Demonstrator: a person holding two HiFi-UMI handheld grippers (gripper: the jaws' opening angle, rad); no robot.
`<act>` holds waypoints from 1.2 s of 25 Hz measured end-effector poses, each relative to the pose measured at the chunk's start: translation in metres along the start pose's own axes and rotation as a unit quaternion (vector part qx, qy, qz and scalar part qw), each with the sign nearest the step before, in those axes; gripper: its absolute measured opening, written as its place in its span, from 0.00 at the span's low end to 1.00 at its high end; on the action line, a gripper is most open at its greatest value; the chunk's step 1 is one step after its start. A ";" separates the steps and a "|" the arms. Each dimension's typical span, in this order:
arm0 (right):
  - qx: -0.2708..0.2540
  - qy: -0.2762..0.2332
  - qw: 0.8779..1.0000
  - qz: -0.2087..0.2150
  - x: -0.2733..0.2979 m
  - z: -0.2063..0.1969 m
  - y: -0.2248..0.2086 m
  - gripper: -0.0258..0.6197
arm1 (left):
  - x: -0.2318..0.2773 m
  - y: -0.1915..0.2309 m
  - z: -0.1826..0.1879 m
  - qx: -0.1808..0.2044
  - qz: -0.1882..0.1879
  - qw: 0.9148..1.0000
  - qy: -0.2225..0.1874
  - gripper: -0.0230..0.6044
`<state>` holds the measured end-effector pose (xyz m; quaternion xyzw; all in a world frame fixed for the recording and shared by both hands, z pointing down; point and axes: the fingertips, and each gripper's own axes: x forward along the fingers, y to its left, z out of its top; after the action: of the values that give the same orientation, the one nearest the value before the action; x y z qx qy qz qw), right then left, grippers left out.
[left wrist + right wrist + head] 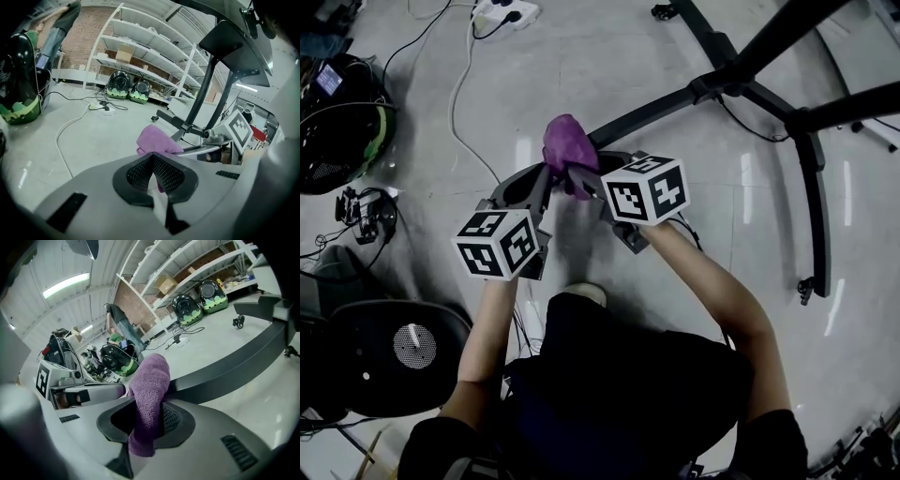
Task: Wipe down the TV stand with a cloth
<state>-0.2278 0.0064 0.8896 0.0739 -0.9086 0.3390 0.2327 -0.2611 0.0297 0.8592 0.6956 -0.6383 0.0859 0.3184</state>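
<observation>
A purple cloth (567, 141) hangs bunched between my two grippers above the grey floor. My right gripper (586, 178) is shut on it; in the right gripper view the cloth (150, 380) runs down between the pads (171, 420). My left gripper (551, 173) comes in from the left, and its jaws meet at the cloth's lower edge (157, 140), with a strip of purple showing between them. The black TV stand base (750, 84) spreads its legs over the floor just beyond. One leg (234, 366) passes right behind the cloth.
A black and green bag (342, 131) and cables lie at the left, and a power strip (502, 11) at the top. A black round seat (394, 352) stands near my left elbow. White shelving (140, 42) lines the far wall.
</observation>
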 end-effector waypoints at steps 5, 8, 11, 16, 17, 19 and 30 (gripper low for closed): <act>0.006 -0.006 1.000 -0.016 -0.007 0.002 -0.011 0.20 | 0.001 -0.004 -0.004 0.002 -0.006 1.000 0.005 0.04; 0.016 -0.013 0.999 -0.028 -0.014 0.005 -0.022 0.20 | 0.003 -0.006 -0.006 0.001 -0.008 1.000 0.007 0.04; 0.028 -0.023 0.999 -0.040 -0.022 0.009 -0.034 0.20 | 0.005 -0.011 -0.008 0.000 -0.014 1.000 0.009 0.04; 0.043 -0.036 0.997 -0.057 -0.035 0.015 -0.051 0.20 | 0.008 -0.020 -0.007 0.002 -0.027 1.000 0.009 0.04; 0.046 -0.038 0.996 -0.061 -0.038 0.016 -0.055 0.20 | 0.009 -0.021 -0.007 0.002 -0.028 1.000 0.010 0.04; 0.052 -0.043 0.995 -0.072 -0.044 0.018 -0.063 0.20 | 0.010 -0.023 -0.008 0.003 -0.031 0.999 0.012 0.04; 0.091 -0.094 0.980 -0.148 -0.097 0.030 -0.130 0.20 | 0.018 -0.039 -0.020 0.007 -0.045 0.999 0.023 0.04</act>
<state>-0.1157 -0.1146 0.8996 0.2597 -0.8710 0.3733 0.1861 -0.2159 0.0253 0.8708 0.7237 -0.5985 0.0919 0.3310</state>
